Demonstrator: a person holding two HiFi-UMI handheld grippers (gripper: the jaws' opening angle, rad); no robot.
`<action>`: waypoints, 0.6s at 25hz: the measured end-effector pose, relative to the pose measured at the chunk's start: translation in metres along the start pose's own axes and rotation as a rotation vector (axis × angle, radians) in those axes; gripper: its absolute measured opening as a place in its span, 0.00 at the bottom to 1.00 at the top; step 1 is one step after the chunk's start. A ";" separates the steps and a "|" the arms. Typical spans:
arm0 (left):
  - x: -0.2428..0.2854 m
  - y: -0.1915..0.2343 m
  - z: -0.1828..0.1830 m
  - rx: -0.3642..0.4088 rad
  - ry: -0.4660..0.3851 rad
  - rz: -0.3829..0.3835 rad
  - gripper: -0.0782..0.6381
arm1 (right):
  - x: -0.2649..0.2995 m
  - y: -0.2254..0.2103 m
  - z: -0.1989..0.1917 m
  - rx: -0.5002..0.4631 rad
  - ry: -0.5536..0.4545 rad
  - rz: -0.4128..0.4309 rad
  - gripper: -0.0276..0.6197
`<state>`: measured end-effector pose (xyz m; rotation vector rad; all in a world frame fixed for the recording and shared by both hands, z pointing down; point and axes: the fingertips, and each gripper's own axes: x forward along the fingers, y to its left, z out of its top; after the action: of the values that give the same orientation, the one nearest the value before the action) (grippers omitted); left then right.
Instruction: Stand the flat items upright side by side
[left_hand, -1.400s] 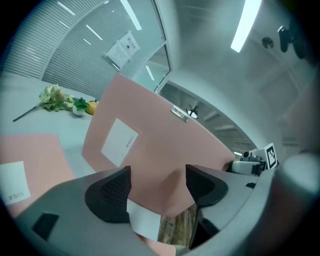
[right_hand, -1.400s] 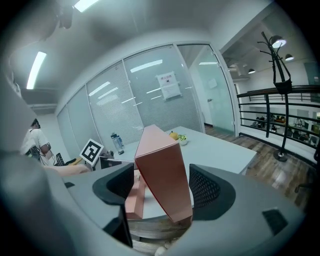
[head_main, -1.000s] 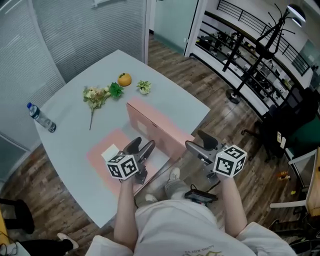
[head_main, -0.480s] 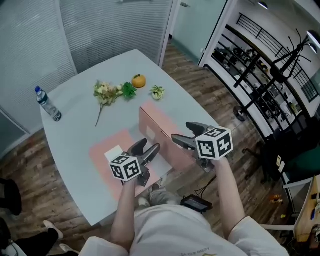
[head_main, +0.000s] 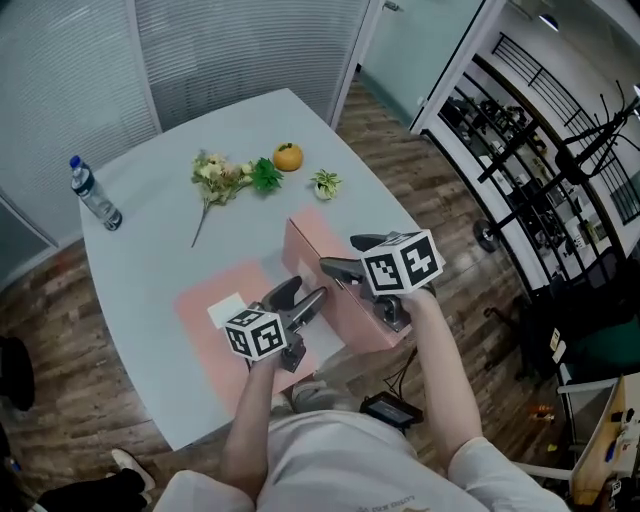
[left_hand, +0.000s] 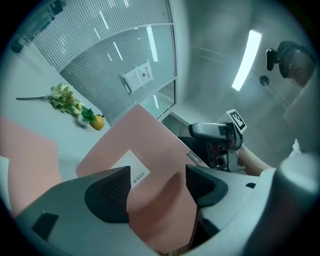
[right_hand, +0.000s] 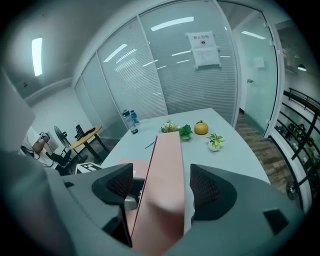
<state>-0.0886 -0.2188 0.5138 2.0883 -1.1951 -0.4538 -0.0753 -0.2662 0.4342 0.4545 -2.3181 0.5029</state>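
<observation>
Pink box (head_main: 345, 305) stood on edge at the table's (head_main: 150, 250) near side. Left gripper (head_main: 312, 297) gripped its lower end, right gripper (head_main: 345, 253) sat wide astride the top. Steadying step. Next likely: stand the flat pink item (head_main: 215, 300) beside the box.

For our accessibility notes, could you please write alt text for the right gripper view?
A pink box stands on edge between the right gripper's open jaws. Beyond it, a pale table holds an orange, a potted plant, flowers and a water bottle.
</observation>
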 end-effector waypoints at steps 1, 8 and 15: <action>0.002 0.002 -0.001 -0.007 -0.001 -0.001 0.57 | 0.006 -0.002 0.004 0.009 0.007 -0.004 0.59; 0.014 0.001 -0.009 -0.025 0.026 -0.031 0.57 | 0.045 -0.012 -0.007 -0.007 0.163 -0.081 0.58; 0.017 0.001 -0.011 -0.057 0.019 -0.062 0.57 | 0.050 -0.013 -0.013 -0.071 0.213 -0.120 0.55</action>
<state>-0.0735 -0.2296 0.5227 2.0804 -1.0967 -0.4893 -0.0960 -0.2798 0.4811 0.4783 -2.0839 0.3898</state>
